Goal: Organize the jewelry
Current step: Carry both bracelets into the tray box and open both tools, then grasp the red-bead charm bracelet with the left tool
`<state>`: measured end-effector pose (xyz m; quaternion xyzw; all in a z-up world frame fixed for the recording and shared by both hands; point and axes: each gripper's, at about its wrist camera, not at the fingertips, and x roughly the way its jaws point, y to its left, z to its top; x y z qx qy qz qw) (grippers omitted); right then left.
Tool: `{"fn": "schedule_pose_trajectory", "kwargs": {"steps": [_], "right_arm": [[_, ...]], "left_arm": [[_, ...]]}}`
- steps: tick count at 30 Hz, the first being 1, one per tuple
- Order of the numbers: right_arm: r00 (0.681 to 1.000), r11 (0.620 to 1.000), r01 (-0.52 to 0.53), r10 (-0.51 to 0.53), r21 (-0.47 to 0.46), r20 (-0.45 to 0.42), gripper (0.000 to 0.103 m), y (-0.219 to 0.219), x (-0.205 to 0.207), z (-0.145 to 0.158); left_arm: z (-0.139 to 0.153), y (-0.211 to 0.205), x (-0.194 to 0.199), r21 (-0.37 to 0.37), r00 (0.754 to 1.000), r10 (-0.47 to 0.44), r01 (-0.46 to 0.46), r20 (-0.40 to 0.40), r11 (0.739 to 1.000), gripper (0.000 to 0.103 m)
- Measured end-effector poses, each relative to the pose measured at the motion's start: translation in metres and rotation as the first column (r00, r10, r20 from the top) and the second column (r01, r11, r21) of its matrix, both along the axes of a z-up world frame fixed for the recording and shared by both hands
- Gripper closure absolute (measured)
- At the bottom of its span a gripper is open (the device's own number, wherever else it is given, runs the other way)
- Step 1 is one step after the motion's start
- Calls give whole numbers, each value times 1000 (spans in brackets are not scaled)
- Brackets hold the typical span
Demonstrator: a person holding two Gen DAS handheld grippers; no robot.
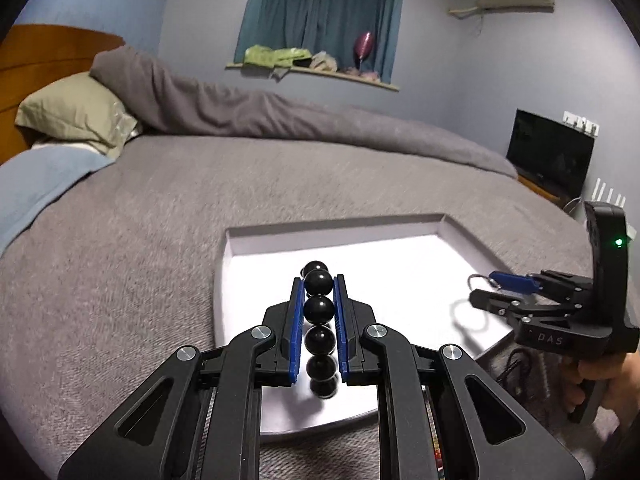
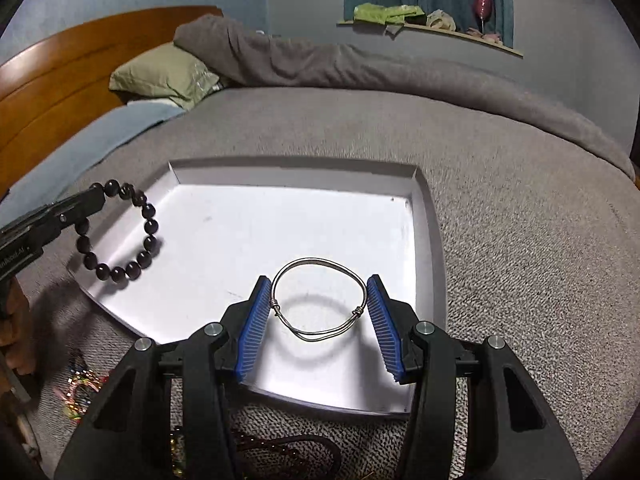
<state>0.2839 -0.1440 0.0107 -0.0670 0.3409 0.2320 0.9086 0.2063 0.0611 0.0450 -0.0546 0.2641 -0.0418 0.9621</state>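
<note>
Left gripper (image 1: 319,292), lower centre of its own view: blue-padded jaws clamped on a bracelet of glossy black round beads (image 1: 319,312), hanging above the left part of a shallow white rectangular tray (image 2: 424,216). Right gripper (image 2: 319,312), lower centre of its view: jaws set wide, pressing a thin silver wire bangle (image 2: 319,300) from both sides and holding it above the tray floor, where its shadow falls.

Judged step: setting both pieces into the tray. Lower each until it rests on the floor before parting the jaws, and keep the two well apart so they do not tangle.

Surface: a grey knitted blanket (image 2: 520,240) covering a bed; more beaded items lie at lower left of the right view. Beyond: green pillow (image 2: 160,74), wooden headboard (image 2: 60,80), curtained window niche (image 1: 320,12).
</note>
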Motion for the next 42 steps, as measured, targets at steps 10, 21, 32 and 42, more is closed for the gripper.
{"fn": "schedule_pose_trajectory", "kwargs": {"steps": [10, 21, 32, 42], "right_arm": [[999, 1000, 1, -1, 13, 41, 40, 0, -8, 3], [995, 999, -3, -1, 45, 104, 35, -11, -35, 11], [993, 996, 28, -37, 88, 108, 29, -23, -55, 12], [993, 994, 33, -44, 103, 110, 29, -34, -83, 11]], "left_arm": [[-5, 3, -1, 32, 1000, 12, -11, -14, 999, 50], [-3, -3, -28, 46, 1000, 2, -3, 25, 999, 34], [-15, -16, -55, 66, 1000, -9, 9, 13, 998, 31], [-19, -32, -78, 86, 999, -47, 46, 6, 995, 26]]}}
